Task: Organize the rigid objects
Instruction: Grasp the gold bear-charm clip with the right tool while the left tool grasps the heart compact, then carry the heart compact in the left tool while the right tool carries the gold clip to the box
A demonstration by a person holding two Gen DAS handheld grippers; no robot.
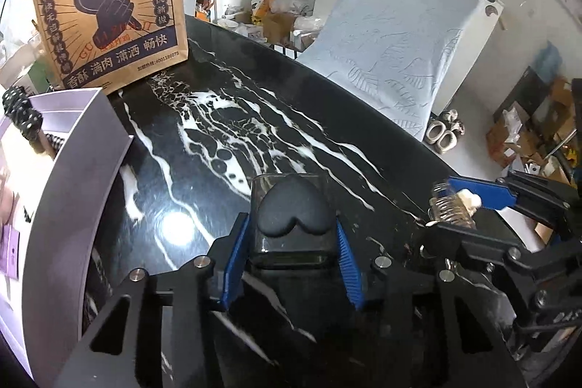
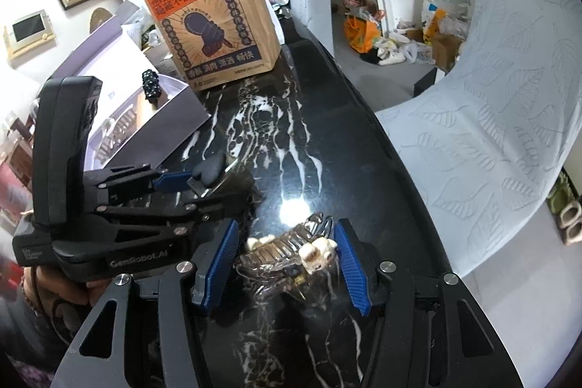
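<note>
A dark glass jar with a black heart-shaped lid [image 1: 291, 206] sits between the blue pads of my left gripper [image 1: 291, 226], which is shut on its sides just above the black marble table [image 1: 218, 119]. In the right wrist view the same gripper [image 2: 203, 182] shows at the left, a hand on its handle. My right gripper [image 2: 286, 228] is shut on a metallic claw hair clip with small white beads [image 2: 280, 248]. The clip hangs slightly above the table, and its reflection lies below it. The left wrist view catches that gripper [image 1: 454, 210] and the clip's spring at the right.
A brown printed paper bag [image 2: 214, 24] stands at the table's far end. A pale lilac organizer box [image 1: 83, 140] lies along the left, with a black studded object [image 1: 22, 111] in it. A chair with a light blue cover [image 2: 491, 119] is pushed against the table's right edge.
</note>
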